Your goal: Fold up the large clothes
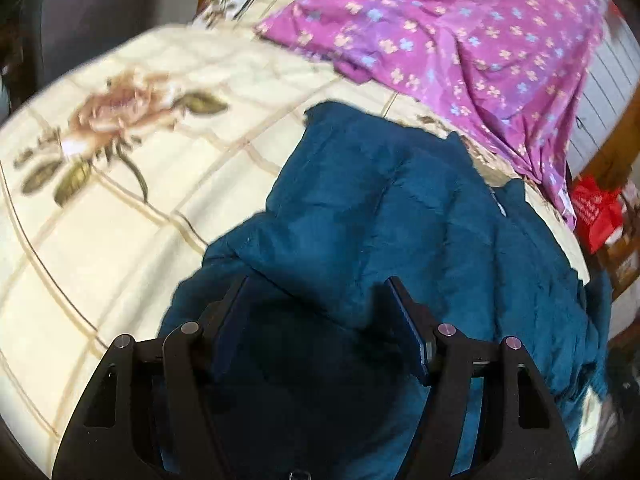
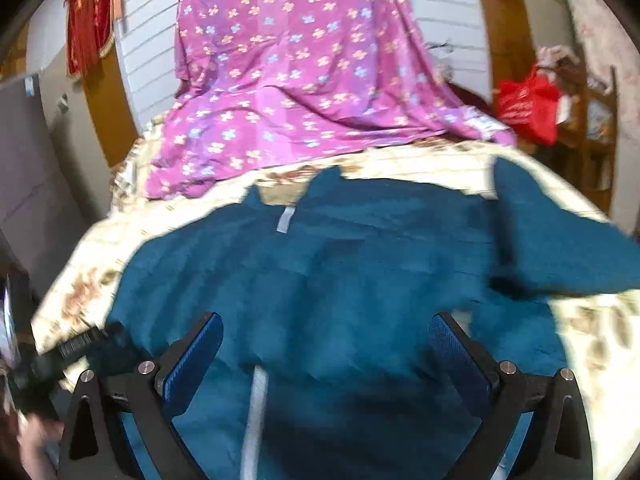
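Observation:
A large teal-blue jacket [image 1: 380, 200] lies crumpled on the cream floral bedspread [image 1: 120, 184]. My left gripper [image 1: 318, 284] is open just above its near part, nothing between the pads. In the right wrist view the same jacket [image 2: 360, 264] lies spread out, a white label near its collar and a pale zipper strip running toward me. One sleeve [image 2: 560, 248] sticks out to the right. My right gripper [image 2: 326, 320] is open over the jacket's near edge. My left gripper's body [image 2: 60, 356] shows at the left edge.
A purple flowered sheet [image 1: 460, 40] lies heaped at the far side of the bed, also seen in the right wrist view [image 2: 300, 80]. A red bag [image 2: 528, 108] hangs by wooden furniture at the right. White slatted wall behind.

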The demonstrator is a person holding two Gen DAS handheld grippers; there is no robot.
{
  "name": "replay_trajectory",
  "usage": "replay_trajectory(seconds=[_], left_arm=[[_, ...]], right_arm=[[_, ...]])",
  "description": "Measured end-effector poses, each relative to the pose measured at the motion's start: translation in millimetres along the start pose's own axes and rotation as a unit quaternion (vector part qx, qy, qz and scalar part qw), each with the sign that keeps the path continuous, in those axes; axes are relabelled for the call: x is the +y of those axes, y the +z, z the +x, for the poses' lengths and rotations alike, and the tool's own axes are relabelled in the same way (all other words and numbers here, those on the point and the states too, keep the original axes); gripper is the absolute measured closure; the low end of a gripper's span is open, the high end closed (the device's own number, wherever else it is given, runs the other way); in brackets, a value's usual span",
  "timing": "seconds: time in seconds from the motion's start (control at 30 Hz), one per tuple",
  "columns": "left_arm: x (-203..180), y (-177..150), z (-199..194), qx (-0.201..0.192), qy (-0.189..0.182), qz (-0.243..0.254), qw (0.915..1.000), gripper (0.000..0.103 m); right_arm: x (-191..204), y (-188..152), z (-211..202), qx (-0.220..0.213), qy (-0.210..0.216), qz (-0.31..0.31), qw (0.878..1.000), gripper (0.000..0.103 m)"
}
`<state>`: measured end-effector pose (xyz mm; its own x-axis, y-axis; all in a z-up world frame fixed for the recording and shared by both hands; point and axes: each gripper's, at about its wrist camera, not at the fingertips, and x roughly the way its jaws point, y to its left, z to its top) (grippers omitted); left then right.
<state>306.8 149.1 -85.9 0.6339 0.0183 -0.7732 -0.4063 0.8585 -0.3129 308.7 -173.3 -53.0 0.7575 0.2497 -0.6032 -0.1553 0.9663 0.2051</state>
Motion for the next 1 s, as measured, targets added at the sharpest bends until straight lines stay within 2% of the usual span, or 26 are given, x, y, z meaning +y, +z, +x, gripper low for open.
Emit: replay_trajectory(seconds=[0.1, 0.23, 0.27, 0.37, 0.43, 0.53, 0.6, 0.67, 0.73, 0.83, 0.87, 0.93, 0.97, 1.0], left_arm=[[-4, -1, 7, 0.011, 0.006, 0.008, 0.9999, 0.036], [-11, -5, 11, 0.013, 0.021, 0.033, 0.9991, 0.035], [-10, -5, 12, 0.015, 0.020, 0.033, 0.9991, 0.035], [-9, -6, 12, 0.016, 0.020, 0.031, 0.9992, 0.035], [-10, -7, 10, 0.017, 0.023, 0.031, 0.9991, 0.035], [-10, -6, 5, 0.016, 0.022, 0.026, 0.9993, 0.035], [-12, -7, -1, 0.013, 0.016, 0.022, 0.9995, 0.035], [-16, -11, 0, 0.015, 0.018, 0.029, 0.9993, 0.035], [-21, -15, 5, 0.023, 0.029, 0.042, 0.9985, 0.035], [-23, -17, 9, 0.023, 0.036, 0.050, 0.9978, 0.034], [-23, -17, 10, 0.023, 0.037, 0.051, 0.9977, 0.034], [-25, -18, 13, 0.026, 0.042, 0.062, 0.9968, 0.031], [-27, -20, 14, 0.028, 0.046, 0.071, 0.9960, 0.029], [-29, -20, 16, 0.030, 0.048, 0.077, 0.9954, 0.025]], right_arm=[[0, -3, 32, 0.014, 0.031, 0.007, 0.999, 0.000], [-36, -9, 55, 0.059, -0.015, 0.036, 0.997, 0.002], [-56, -10, 55, 0.070, -0.047, 0.055, 0.995, 0.002], [-110, -20, 48, 0.096, -0.072, 0.114, 0.986, 0.004], [-135, -25, 32, 0.082, -0.061, 0.145, 0.984, 0.011], [-144, -21, 1, 0.049, -0.067, 0.148, 0.985, 0.012], [-132, -15, -19, 0.013, -0.055, 0.123, 0.991, 0.011], [-113, -8, -29, -0.015, -0.015, 0.098, 0.995, 0.011], [-85, -5, -26, -0.025, 0.022, 0.062, 0.998, 0.011], [-68, -8, -3, 0.002, 0.029, 0.041, 0.999, 0.011], [-70, -11, 14, 0.032, 0.020, 0.050, 0.998, 0.011], [-81, -18, 36, 0.079, 0.008, 0.066, 0.995, 0.011], [-90, -24, 47, 0.100, -0.015, 0.076, 0.992, 0.010], [-99, -27, 53, 0.110, -0.021, 0.086, 0.990, 0.009]])
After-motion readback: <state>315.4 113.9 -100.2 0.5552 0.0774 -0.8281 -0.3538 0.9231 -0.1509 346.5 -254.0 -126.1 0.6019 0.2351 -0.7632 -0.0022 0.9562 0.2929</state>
